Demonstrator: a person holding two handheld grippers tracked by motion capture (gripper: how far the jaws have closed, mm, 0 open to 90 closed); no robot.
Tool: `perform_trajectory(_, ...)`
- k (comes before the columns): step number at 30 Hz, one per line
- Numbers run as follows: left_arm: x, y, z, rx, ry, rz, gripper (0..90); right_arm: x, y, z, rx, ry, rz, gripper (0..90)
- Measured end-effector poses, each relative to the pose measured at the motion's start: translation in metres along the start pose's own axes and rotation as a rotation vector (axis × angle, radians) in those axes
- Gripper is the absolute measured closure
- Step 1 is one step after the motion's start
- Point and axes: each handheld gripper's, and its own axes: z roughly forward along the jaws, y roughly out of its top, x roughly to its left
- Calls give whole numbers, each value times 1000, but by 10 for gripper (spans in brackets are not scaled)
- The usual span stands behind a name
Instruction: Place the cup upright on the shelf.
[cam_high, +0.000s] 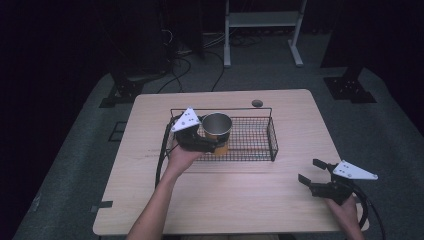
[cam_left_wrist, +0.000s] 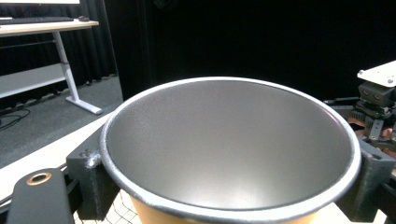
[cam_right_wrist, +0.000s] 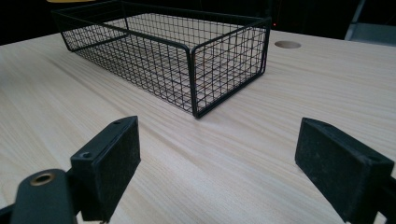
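A cup (cam_high: 216, 127) with an orange outside and a dull metal inside sits upright within the left part of a black wire basket (cam_high: 272, 135). My left gripper (cam_high: 215, 145) is shut on the cup's sides. In the left gripper view the cup (cam_left_wrist: 229, 140) is wedged between the two jaws of that gripper (cam_left_wrist: 229, 200), with mesh showing beneath; I cannot tell whether the cup rests on it. My right gripper (cam_high: 309, 171) hovers open and holds nothing near the table's front right. In its own view the right gripper (cam_right_wrist: 233, 172) faces the basket (cam_right_wrist: 192, 79).
The wooden table (cam_high: 240, 200) has a round cable hole (cam_high: 257, 103) behind the basket. The basket's right half holds nothing. A white desk frame (cam_high: 262, 20) and cables lie on the floor beyond the table.
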Motion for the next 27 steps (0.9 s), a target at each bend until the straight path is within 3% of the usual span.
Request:
perform_trajectory(15, 19, 8, 11, -7, -17, -8, 121, 0, 0, 0, 2, 0, -1, 131)
perform_trajectory(27, 34, 8, 24, 15, -25, -13, 121, 0, 0, 0, 3, 2, -1, 131)
